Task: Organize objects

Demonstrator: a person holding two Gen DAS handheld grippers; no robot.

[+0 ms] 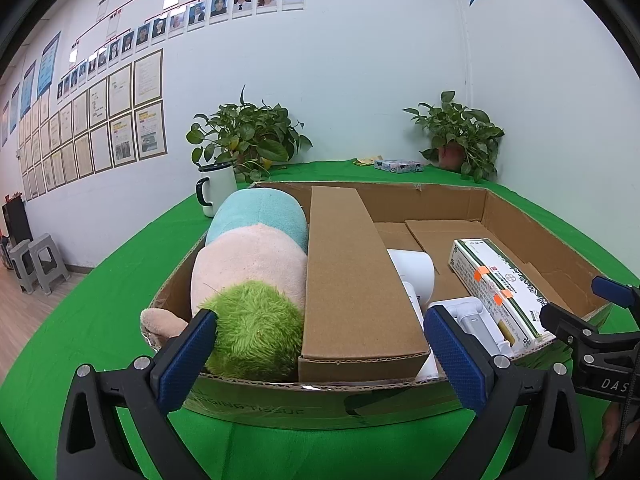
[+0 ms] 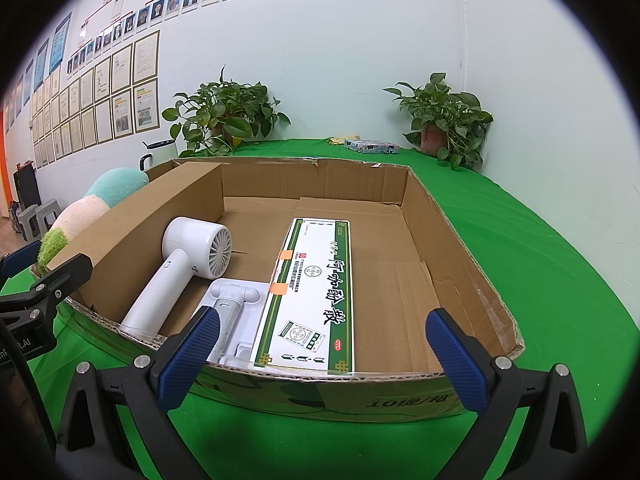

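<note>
I hold my left tool (image 1: 320,354) level and low at the near edge of the green surface (image 1: 100,320), its blue-padded fingers (image 1: 186,360) spread wide apart with nothing between them, just in front of the near wall of the cardboard box (image 1: 320,404). My right tool (image 2: 322,354) sits the same way beside it, fingers (image 2: 456,356) wide apart and empty, aimed into the right half of the same box. Each tool shows at the edge of the other's view, so the two are side by side, near each other but not touching.

Inside the box, a tall cardboard divider (image 1: 348,280) runs from the near wall toward the far wall. Left of it lies a plush toy (image 1: 252,280) with a green fuzzy end nearest me, a pink middle and a teal far end; one pink limb hangs over the box's left near corner. Right of the divider, a white hair dryer (image 2: 180,268) lies with its handle toward me and its grille facing right. Just beside it is a white tray holding a small white handheld device (image 2: 232,304), and touching that tray's right edge lies a long green-and-white medicine box (image 2: 316,296) with orange tape tabs.

Behind the box, near the far edge of the surface, stand a white mug (image 1: 216,188), two potted plants (image 1: 248,136) and a small patterned packet (image 1: 398,166).
</note>
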